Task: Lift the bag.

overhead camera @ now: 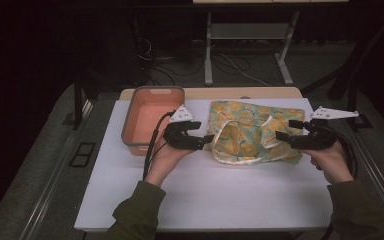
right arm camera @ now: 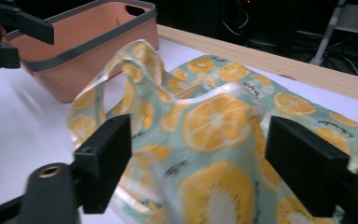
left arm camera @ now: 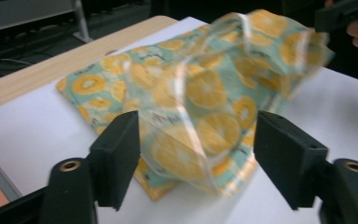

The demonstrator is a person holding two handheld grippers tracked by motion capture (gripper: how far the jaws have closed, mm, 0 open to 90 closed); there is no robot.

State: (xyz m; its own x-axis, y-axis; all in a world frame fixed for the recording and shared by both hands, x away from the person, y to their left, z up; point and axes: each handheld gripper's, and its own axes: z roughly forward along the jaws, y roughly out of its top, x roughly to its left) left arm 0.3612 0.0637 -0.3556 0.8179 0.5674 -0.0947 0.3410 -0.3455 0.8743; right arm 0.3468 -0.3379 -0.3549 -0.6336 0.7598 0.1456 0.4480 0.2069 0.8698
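Bag: I see the orange-print bag lying on the white tabletop, toward the far side, between my two grippers; its long axis runs left to right across the high view
Bag state: partly folded over itself, pale handles on top; blurred in both gripper views
Basket: the pink basket stands just left of the bag; I see nothing inside it
Left gripper: at the bag's left edge; fingers apart, cloth between them, not pinched
Right gripper: at the bag's right edge; fingers apart, cloth between them, not clamped
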